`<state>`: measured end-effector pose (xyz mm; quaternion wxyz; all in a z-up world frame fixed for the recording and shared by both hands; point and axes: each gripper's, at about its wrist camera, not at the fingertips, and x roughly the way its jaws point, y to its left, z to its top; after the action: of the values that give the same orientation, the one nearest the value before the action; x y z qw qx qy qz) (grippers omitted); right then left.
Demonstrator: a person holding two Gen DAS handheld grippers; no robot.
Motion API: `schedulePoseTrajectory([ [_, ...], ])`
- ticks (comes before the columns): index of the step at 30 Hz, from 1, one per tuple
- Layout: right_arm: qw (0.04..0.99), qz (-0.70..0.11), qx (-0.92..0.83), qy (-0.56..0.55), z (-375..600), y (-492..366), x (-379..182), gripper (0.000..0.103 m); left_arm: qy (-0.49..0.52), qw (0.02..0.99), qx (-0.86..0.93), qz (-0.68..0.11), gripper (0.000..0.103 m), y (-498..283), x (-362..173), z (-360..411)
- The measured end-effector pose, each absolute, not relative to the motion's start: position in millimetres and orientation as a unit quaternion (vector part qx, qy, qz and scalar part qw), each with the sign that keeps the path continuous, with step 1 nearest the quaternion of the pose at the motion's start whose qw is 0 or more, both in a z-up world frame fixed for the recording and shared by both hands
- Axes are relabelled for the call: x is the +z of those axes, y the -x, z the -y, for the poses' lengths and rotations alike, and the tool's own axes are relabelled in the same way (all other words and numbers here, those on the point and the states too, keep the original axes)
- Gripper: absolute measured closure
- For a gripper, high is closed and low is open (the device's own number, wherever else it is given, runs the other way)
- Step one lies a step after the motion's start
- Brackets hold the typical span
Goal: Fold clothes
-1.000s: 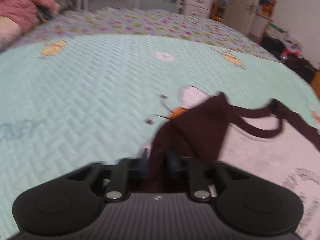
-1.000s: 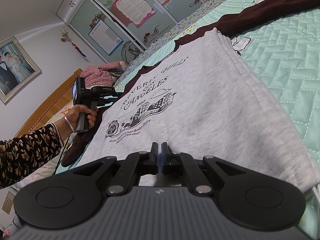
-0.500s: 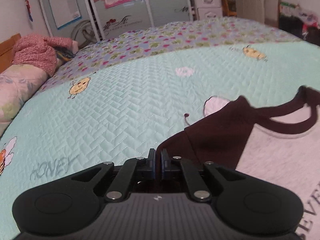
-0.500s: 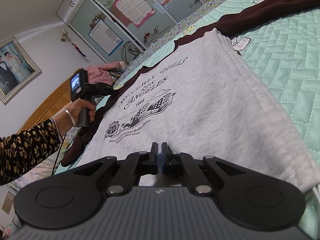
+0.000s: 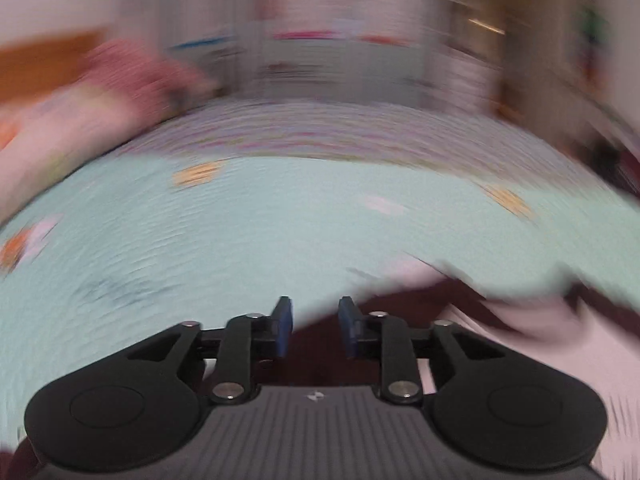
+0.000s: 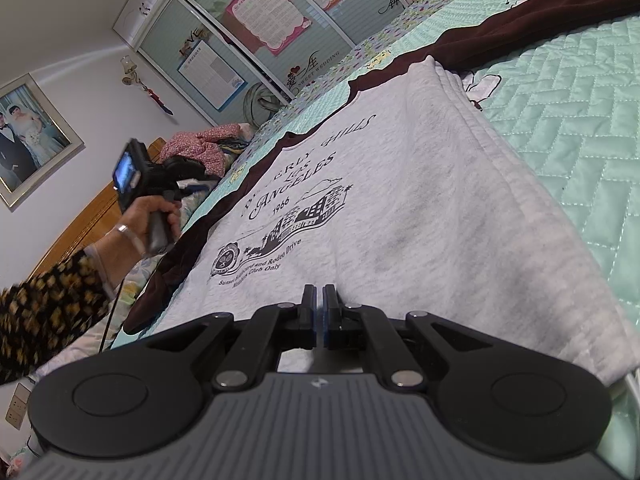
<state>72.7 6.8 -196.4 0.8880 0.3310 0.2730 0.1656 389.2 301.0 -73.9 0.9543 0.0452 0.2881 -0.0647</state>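
Note:
A grey sweatshirt [image 6: 400, 200] with a black city print and maroon sleeves [image 6: 520, 28] lies flat on the mint quilted bed [image 6: 580, 120]. My right gripper [image 6: 320, 294] is shut, its tips resting low over the hem; I see no cloth pinched between them. The left wrist view is blurred by motion. In it my left gripper [image 5: 315, 308] hangs above the maroon sleeve [image 5: 400, 320] with its jaws opening, and the pads touch nothing. The shirt's grey body [image 5: 560, 340] lies to its right. A person's hand [image 6: 160, 216] holds that gripper's handle above the shirt's left sleeve.
A pile of pink clothes [image 6: 200, 144] sits at the head of the bed by the wooden headboard [image 6: 80, 232]. A wardrobe [image 6: 260, 20] with posters stands behind. The person's patterned sleeve [image 6: 48, 304] reaches in from the left. Open quilt [image 5: 240, 240] stretches ahead of the left gripper.
The left gripper laid the maroon sleeve flat, let it go and opened, then rose and swung away. The right gripper and the shirt body have not moved.

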Motion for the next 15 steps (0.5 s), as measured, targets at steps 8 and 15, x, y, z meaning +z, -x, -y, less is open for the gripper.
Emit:
schedulePoseTrajectory([
  [8,0.887,-0.273,0.167,-0.333,-6,-73,-197,0.099,-0.13,0.916,-0.034,-0.379,0.044,-367,-113,-267],
  [15,0.881,-0.282,0.169,-0.34,-4,-74,-194,0.098,-0.057,0.911,-0.079,-0.4,0.046,-260,-65,-282],
])
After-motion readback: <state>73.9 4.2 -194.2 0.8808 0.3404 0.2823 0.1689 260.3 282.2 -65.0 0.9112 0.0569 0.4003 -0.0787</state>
